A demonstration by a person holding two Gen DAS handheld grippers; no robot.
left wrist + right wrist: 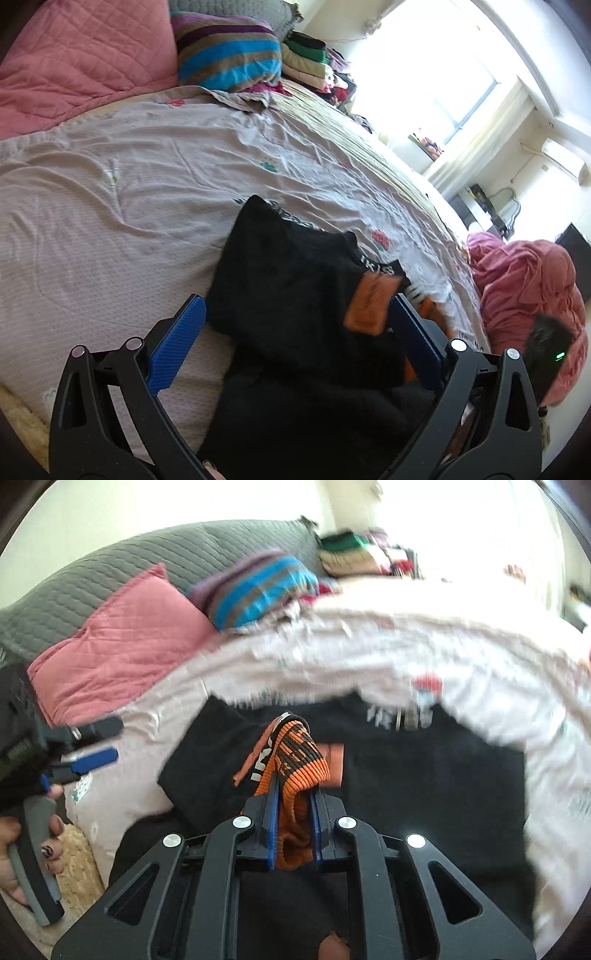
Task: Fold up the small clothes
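A small black garment (288, 266) with white lettering and an orange patch (373, 302) lies on the bed sheet (129, 206). My left gripper (295, 299) stands wide open just above it, one blue finger on each side, with no pad pressing the cloth. In the right wrist view my right gripper (294, 784) is shut on an orange-and-black ribbed band (299, 753), lifted over the black garment (424, 775); the band bulges between the pads. The left gripper (107, 742) shows open at the left edge there, held by a hand (51, 834).
A pink quilted pillow (81, 62) and a striped cushion (229, 51) lie at the bed's head, beside a stack of folded clothes (310, 62). A pink blanket heap (524, 280) sits off the bed's far side. A bright window is beyond.
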